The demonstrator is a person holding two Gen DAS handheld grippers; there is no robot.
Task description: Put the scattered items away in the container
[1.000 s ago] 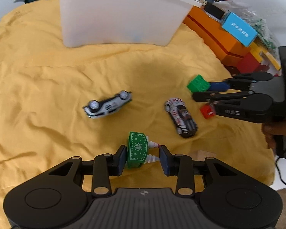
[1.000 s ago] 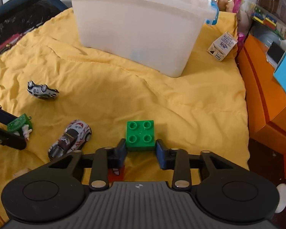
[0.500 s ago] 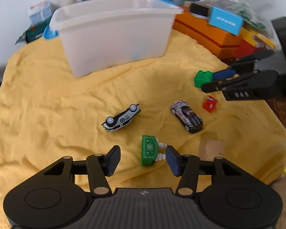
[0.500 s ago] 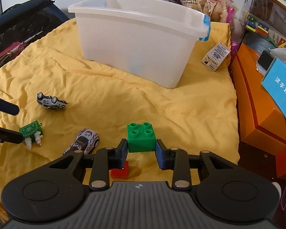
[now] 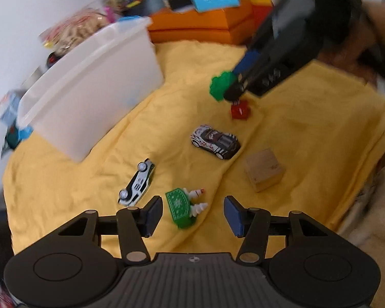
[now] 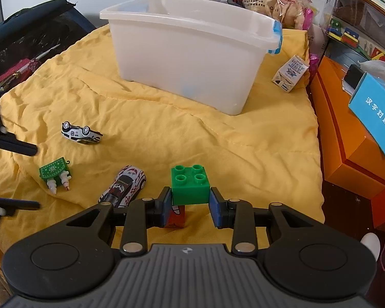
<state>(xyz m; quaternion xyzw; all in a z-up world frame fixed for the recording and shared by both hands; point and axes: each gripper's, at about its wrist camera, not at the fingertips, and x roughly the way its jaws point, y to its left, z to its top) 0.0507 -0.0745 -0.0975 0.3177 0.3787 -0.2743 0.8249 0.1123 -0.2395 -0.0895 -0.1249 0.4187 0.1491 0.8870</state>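
Note:
A small green toy (image 5: 179, 206) with two white cones lies on the yellow cloth between the jaws of my left gripper (image 5: 192, 206). The jaws are closing but the pads stand clear of the toy. My right gripper (image 6: 190, 202) is shut on a green studded brick (image 6: 190, 186), held above a red block (image 6: 175, 217). From the left wrist, that brick (image 5: 220, 86) hangs over the cloth. An overturned white car (image 5: 138, 182), a patterned car (image 5: 215, 141) and a wooden block (image 5: 264, 169) lie scattered. The white container (image 6: 187, 59) stands at the back.
Orange boxes (image 6: 346, 141) with a blue box (image 6: 374, 118) on top line the right side of the cloth. A small carton (image 6: 290, 73) leans beside the container. A dark bag (image 6: 25, 59) sits at the far left. Snack bags and clutter fill the back.
My left gripper's jaws have widened away from the green toy, and the gripper has rolled and shifted. The right gripper has risen a little with the green brick.

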